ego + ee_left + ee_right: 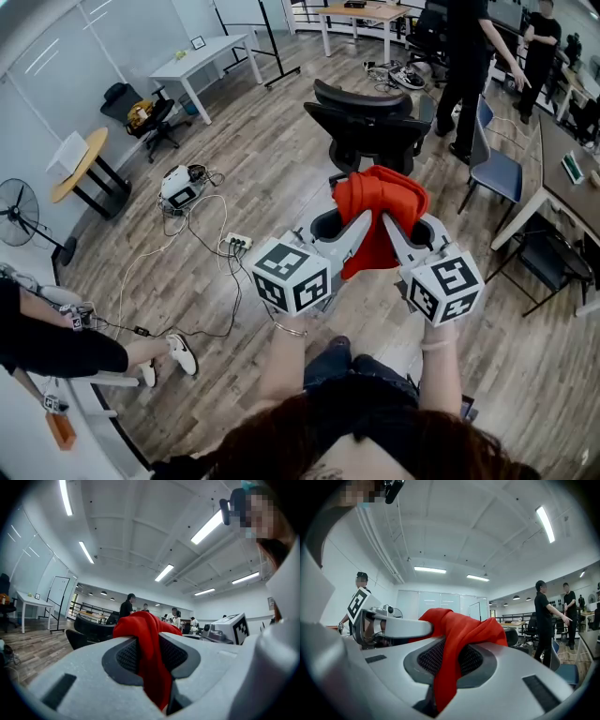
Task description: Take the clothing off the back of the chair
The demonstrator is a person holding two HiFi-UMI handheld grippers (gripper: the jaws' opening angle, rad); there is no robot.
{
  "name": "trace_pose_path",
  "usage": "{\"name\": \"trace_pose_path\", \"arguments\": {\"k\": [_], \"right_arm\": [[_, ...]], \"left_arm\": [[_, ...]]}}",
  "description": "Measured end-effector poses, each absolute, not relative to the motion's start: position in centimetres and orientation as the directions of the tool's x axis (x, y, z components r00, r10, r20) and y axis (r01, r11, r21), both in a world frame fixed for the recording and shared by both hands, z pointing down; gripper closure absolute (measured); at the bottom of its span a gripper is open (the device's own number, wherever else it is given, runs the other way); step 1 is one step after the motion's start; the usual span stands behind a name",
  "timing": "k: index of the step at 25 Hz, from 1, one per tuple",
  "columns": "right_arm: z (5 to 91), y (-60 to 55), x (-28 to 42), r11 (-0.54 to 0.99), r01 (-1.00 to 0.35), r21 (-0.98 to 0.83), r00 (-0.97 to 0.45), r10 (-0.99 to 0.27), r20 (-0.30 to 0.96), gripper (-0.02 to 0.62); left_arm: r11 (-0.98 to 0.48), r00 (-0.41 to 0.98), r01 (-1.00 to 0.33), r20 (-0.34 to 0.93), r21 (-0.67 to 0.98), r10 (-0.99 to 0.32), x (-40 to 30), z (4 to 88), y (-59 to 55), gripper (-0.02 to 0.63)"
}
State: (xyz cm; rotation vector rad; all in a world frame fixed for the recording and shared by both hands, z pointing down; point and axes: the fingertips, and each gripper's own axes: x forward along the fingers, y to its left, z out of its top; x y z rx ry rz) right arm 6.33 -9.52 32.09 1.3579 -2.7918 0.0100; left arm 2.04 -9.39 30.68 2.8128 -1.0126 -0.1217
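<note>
— Is the clothing already off the chair?

— I think yes. My left gripper (150,656) and my right gripper (450,660) each pinch a fold of the red clothing (380,202) between the pads. It bunches between the two tools, and the chair (367,127) stands beyond the jaws, apart from it. What is left, I judge, is only to put it down somewhere.

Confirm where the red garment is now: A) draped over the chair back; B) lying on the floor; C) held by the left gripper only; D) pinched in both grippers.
D: the red garment is clamped between the jaws of the left gripper and of the right gripper, and the black chair stands with its back bare.
</note>
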Motion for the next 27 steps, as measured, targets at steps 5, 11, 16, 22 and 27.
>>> {"name": "trace_pose_path", "arguments": {"k": [5, 11, 16, 22, 27], "right_arm": [[31.9, -9.0, 6.7, 0.620, -0.785, 0.010, -0.619, -0.784, 0.040, 0.543], [31.9, -8.6, 6.5, 0.628, -0.778, 0.009, -0.627, -0.778, 0.038, 0.543], [31.8, -8.9, 6.2, 0.632, -0.775, 0.015, -0.631, -0.775, 0.038, 0.543], [31.7, -9.2, 6.4, 0.635, -0.773, 0.017, -0.634, -0.772, 0.040, 0.543], [31.7, -9.7, 6.4, 0.634, -0.773, 0.018, -0.633, -0.773, 0.042, 0.543]], "left_arm": [[-0.759, 0.768, -0.628, -0.023, 0.172, -0.640, 2.4, 30.6, -8.8, 0.503], [-0.757, 0.766, -0.630, -0.024, 0.173, -0.643, 2.3, 30.5, -8.4, 0.502], [-0.756, 0.764, -0.631, -0.027, 0.173, -0.644, 1.9, 30.4, -8.6, 0.502], [-0.754, 0.763, -0.632, -0.028, 0.178, -0.646, 2.2, 30.3, -8.9, 0.502], [-0.756, 0.766, -0.628, -0.027, 0.185, -0.642, 2.2, 30.3, -9.5, 0.502]]}}
